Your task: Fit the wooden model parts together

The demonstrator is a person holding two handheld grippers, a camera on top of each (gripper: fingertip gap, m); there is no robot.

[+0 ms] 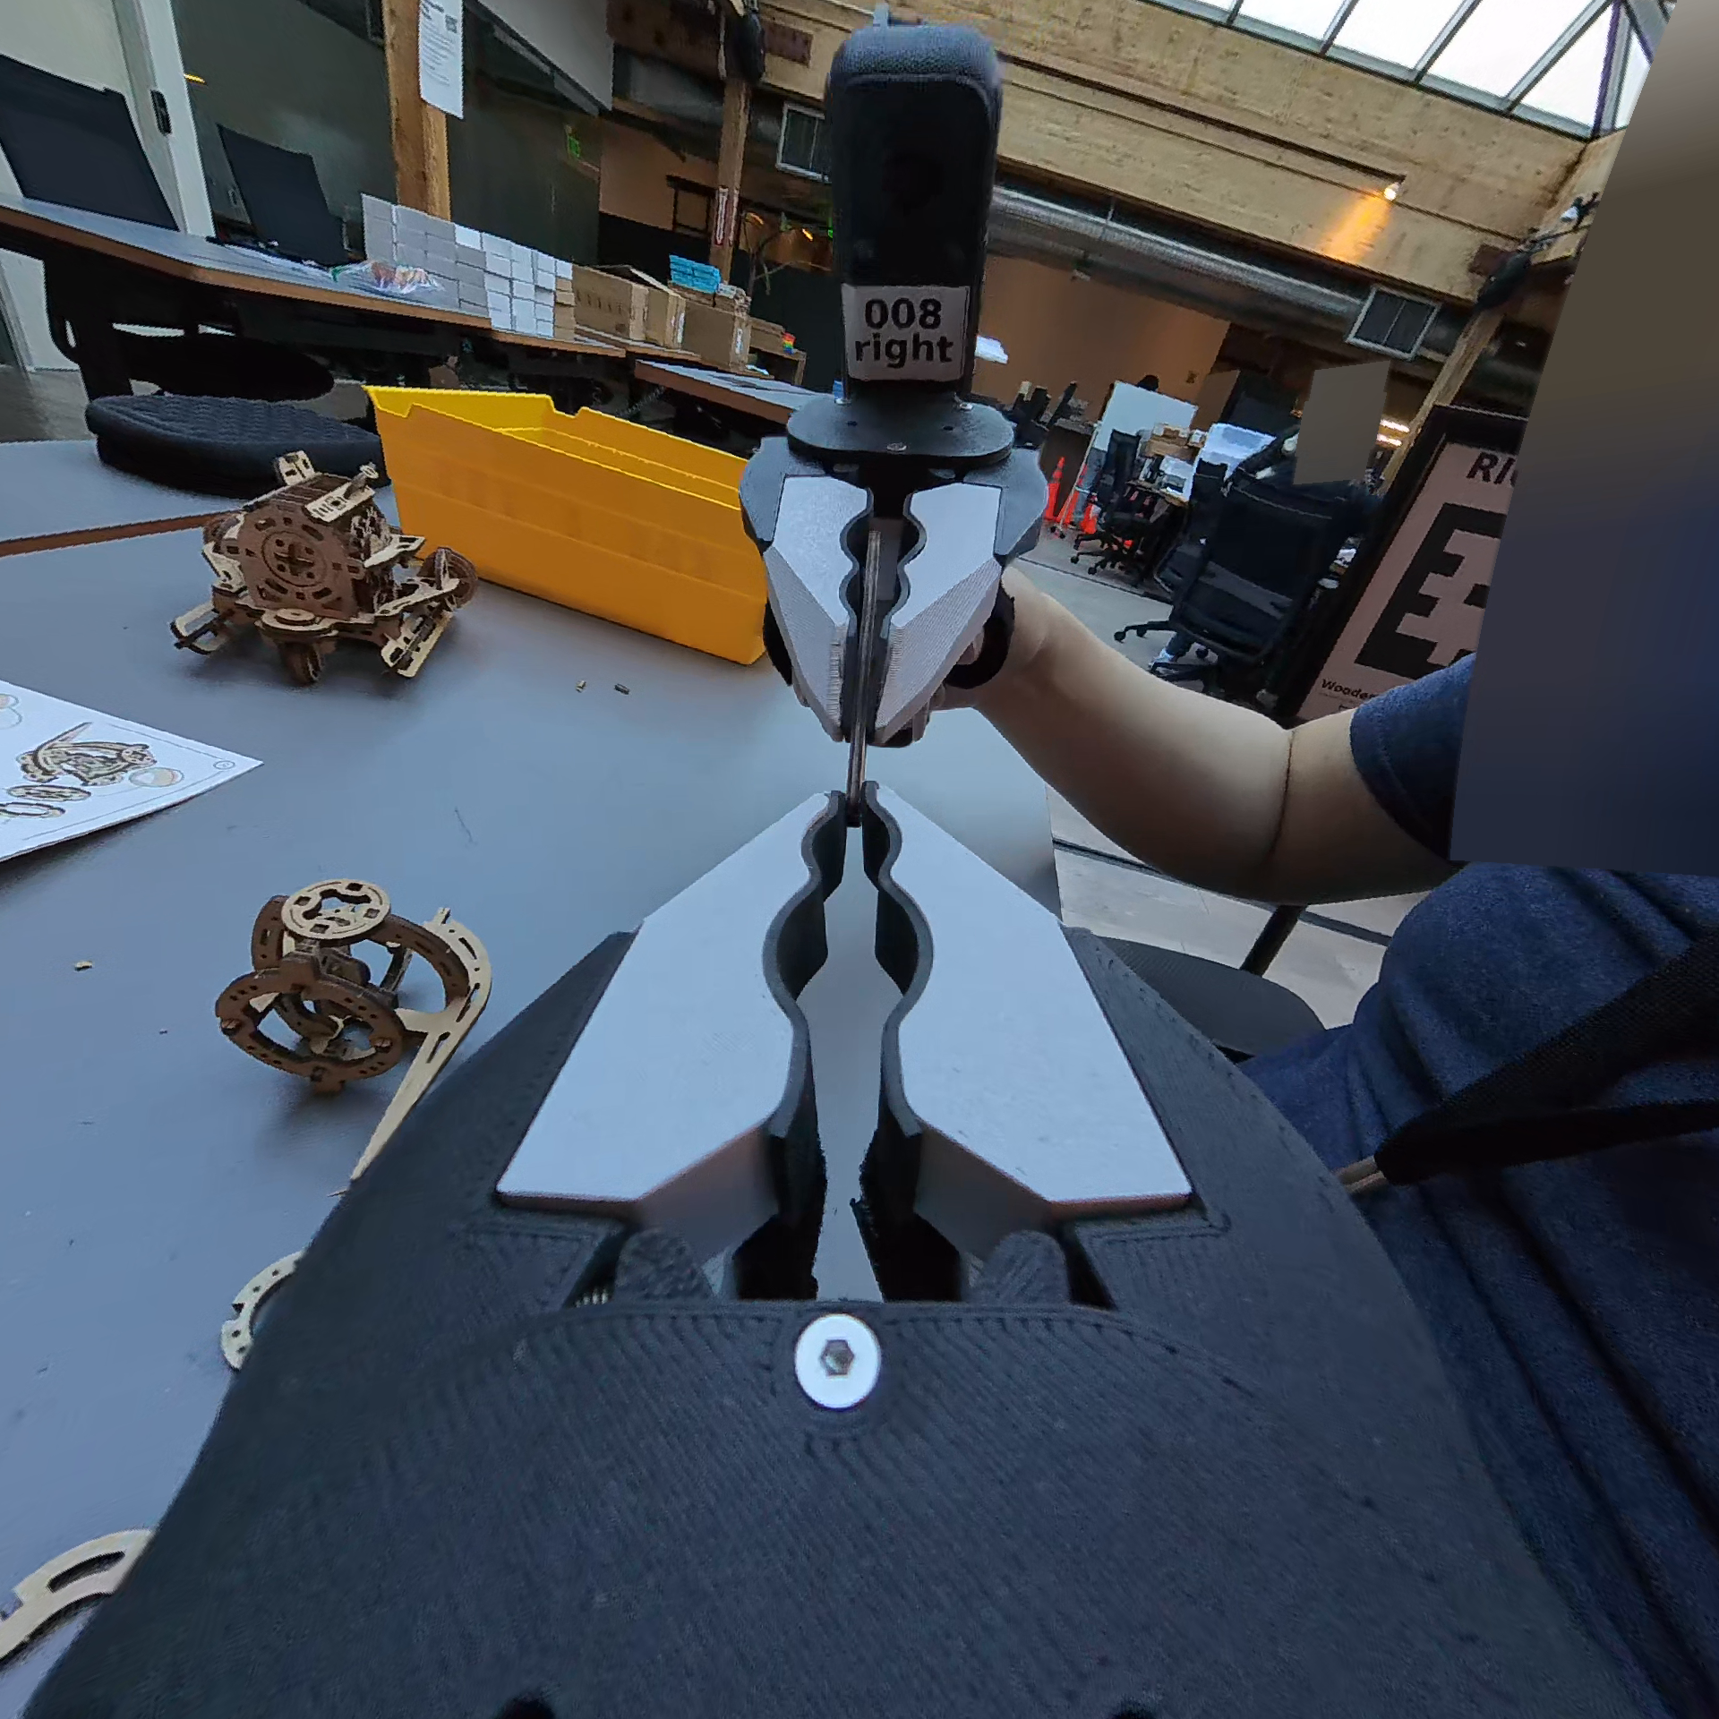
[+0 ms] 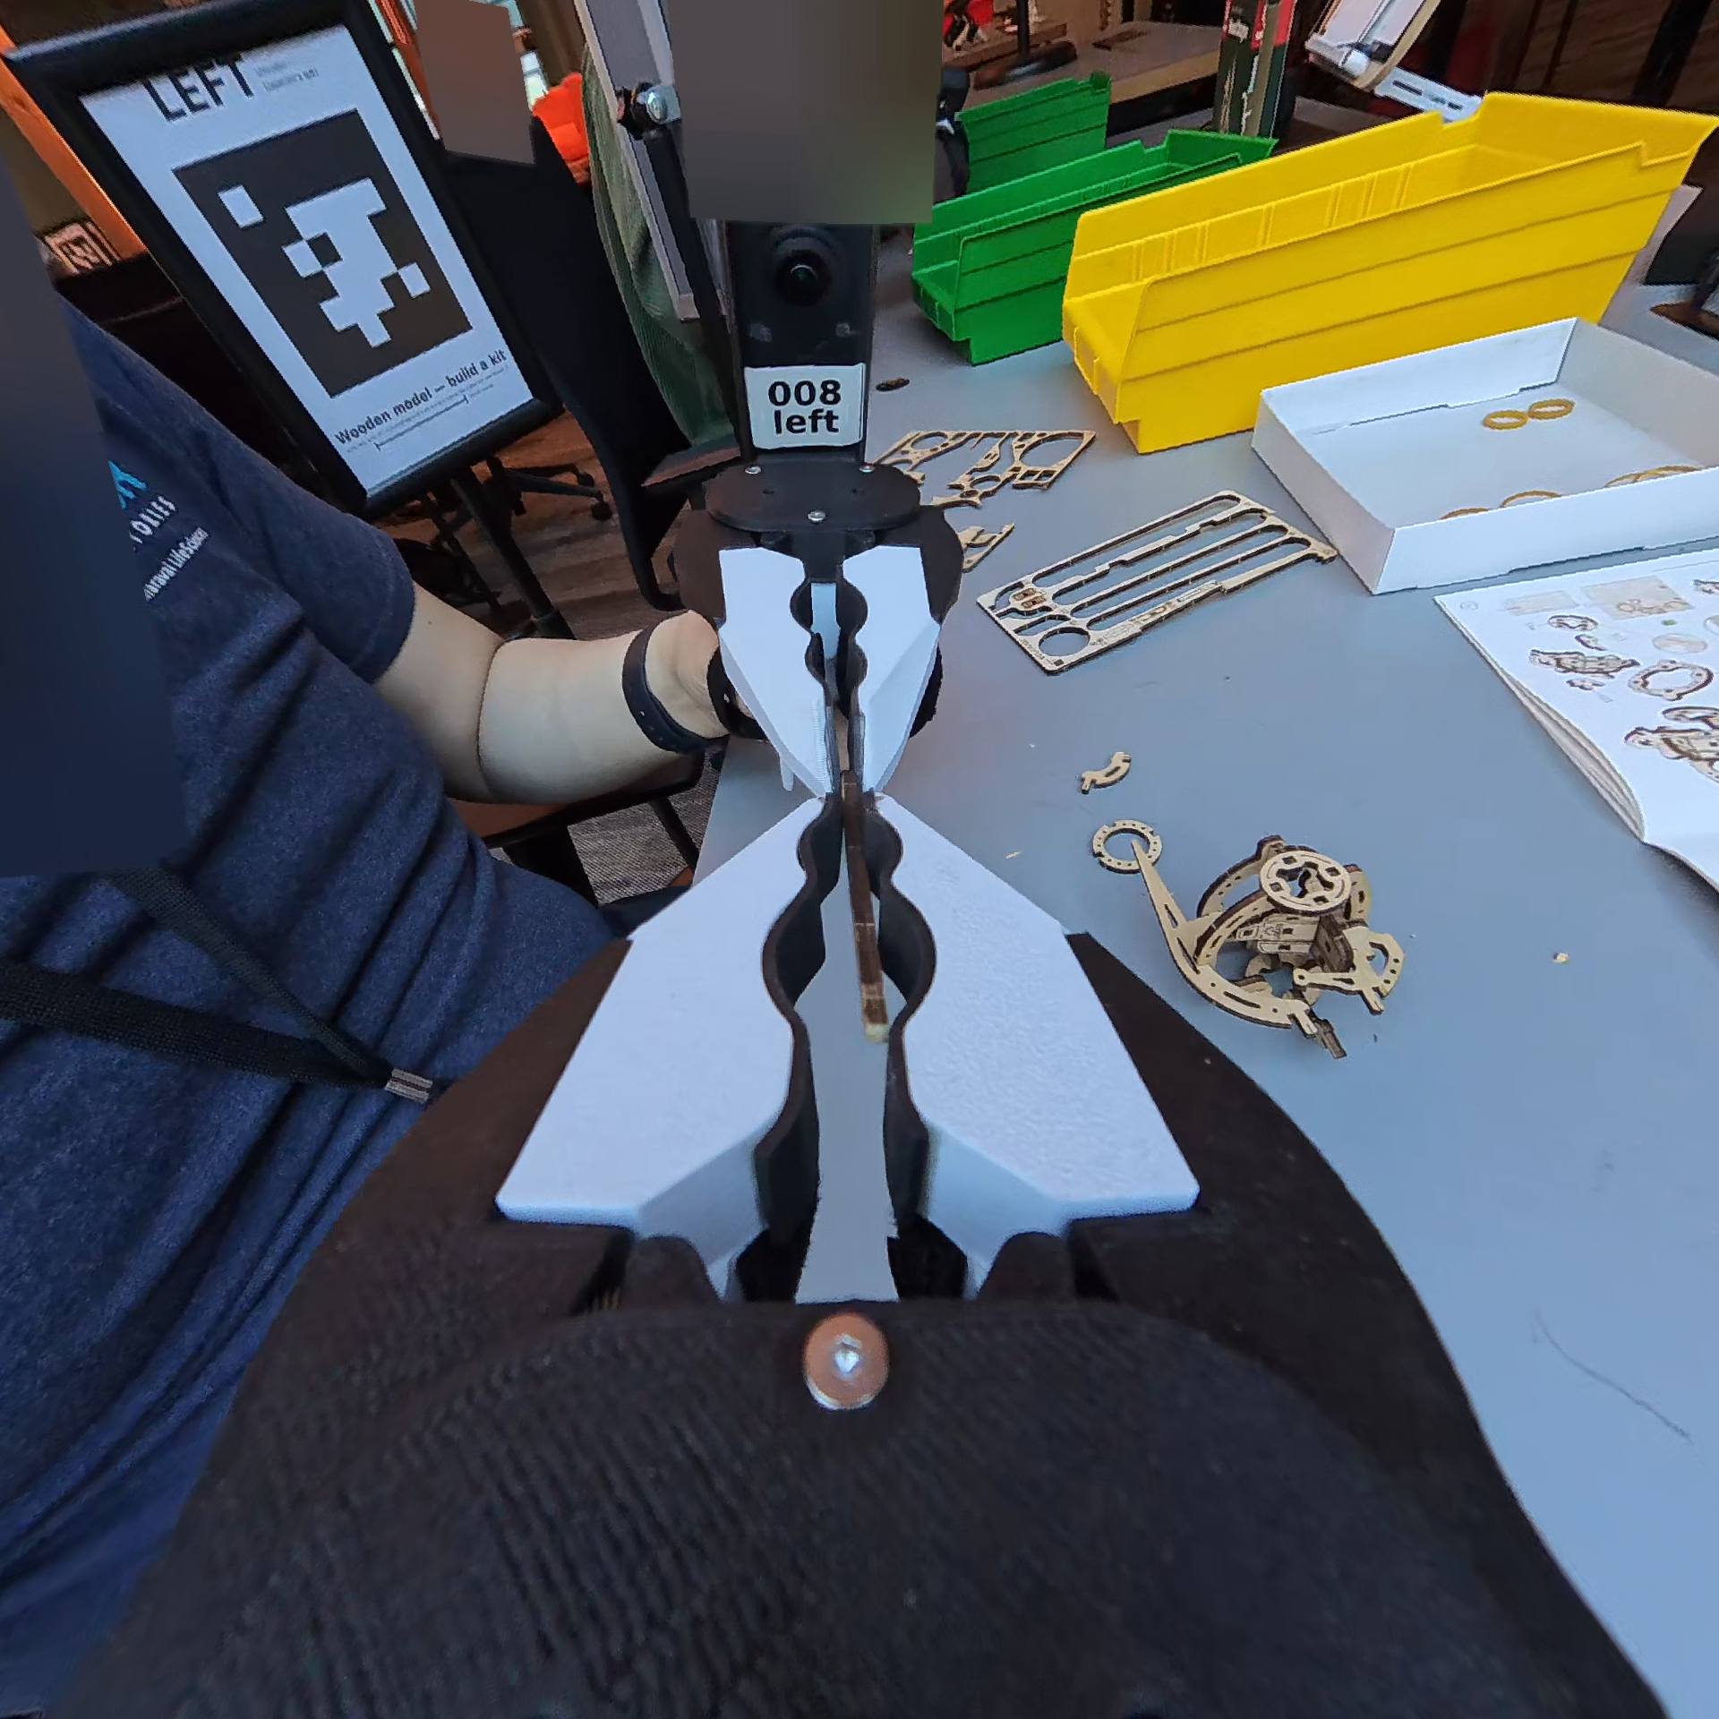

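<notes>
A thin flat wooden strip [image 1: 857, 767] is seen edge-on and spans the small gap between my two grippers, which face each other tip to tip above the grey table's edge. My left gripper [image 1: 848, 805] is shut on one end of it. My right gripper [image 2: 848, 802] is shut on the same strip [image 2: 865, 930], which runs back between its fingers. The right gripper [image 1: 860, 735] shows in the left wrist view, the left gripper [image 2: 842, 777] in the right wrist view. A partly built wooden sub-assembly [image 1: 316, 986] lies on the table [image 2: 1284, 930].
A larger built wooden model [image 1: 316, 567] stands by a yellow bin [image 1: 577, 521]. Green bins [image 2: 1023, 233], a white box tray [image 2: 1488, 465], a punched-out wooden sheet [image 2: 1153, 577], an instruction booklet [image 2: 1628, 670] and loose curved pieces [image 1: 251, 1312] lie on the table. The person sits close behind. Less than 4 cm separates the two grippers' tips. It is some 30 centimetres from my right tips to the larger built wooden model [image 1: 316, 567].
</notes>
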